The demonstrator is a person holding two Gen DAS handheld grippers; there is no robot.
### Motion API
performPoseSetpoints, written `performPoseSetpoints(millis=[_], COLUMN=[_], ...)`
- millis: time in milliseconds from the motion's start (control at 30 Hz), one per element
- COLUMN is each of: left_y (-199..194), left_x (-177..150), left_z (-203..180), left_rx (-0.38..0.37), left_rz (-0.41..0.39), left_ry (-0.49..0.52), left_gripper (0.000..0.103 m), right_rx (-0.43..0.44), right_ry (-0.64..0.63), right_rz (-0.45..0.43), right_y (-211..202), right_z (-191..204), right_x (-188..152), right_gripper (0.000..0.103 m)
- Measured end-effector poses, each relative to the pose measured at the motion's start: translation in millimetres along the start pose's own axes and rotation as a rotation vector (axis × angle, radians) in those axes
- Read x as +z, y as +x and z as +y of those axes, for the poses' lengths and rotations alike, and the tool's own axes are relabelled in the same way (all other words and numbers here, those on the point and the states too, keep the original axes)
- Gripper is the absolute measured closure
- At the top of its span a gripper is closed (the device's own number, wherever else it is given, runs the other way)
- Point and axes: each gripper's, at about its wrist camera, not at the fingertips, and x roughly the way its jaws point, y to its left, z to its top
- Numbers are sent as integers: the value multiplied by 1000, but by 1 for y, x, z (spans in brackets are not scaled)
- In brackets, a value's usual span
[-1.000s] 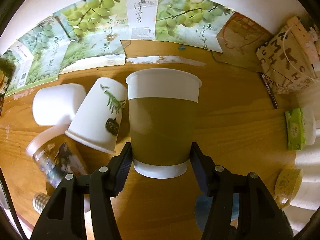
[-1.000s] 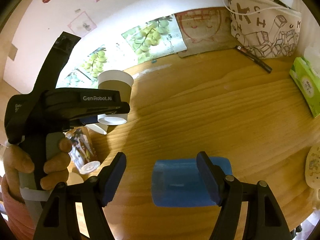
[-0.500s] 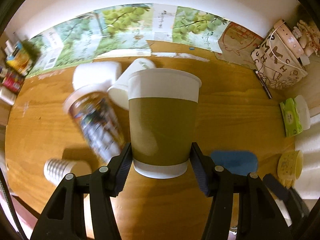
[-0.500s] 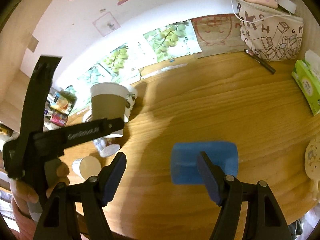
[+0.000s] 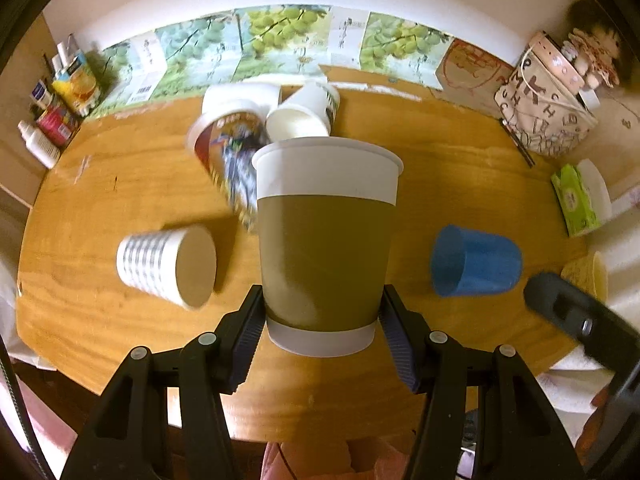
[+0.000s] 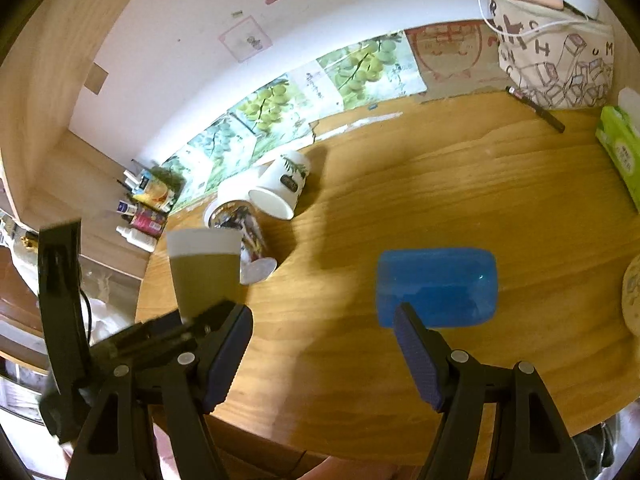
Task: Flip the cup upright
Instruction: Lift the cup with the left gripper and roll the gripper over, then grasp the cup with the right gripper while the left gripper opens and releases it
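Left hand-held gripper (image 5: 322, 330) clamps upright olive cup (image 5: 326, 236) | right hand-held gripper (image 6: 324, 356) wide open, empty

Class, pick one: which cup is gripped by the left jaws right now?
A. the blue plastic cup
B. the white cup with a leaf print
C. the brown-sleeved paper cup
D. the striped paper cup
C: the left gripper clamps the brown-sleeved paper cup near its base, rim up, above the table.

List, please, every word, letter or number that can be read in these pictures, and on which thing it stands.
"H", "U", "M": loose letters on the canvas bag.
Chinese print on the grape posters: too small to read.
Dark label on the white cup: blurred.
Green tissue pack: illegible.
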Motion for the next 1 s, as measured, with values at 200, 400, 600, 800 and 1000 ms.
performPoseSetpoints(millis=[200,400,600,800,1000], left_y=[4,16,30,44,55], left_x=[-31,-54,-67,-73,-77], left_z=[2,0,-5,-5,-3], left_rx=[-3,-6,-16,-42,-63], left_rz=[15,53,105,159,205], left_ry=[-9,-16,-13,-18,-20], left_gripper=[42,42,42,42,42], right_rx=[28,65,96,89,95], right_ry=[6,45,89,106,124], right_rz=[30,82,142,192,236], right_y=[3,14,28,42,55], right_z=[-2,-11,-19,-23,-25], right_x=[-12,-24,-36,-45,-48], right_gripper=[30,30,30,30,30])
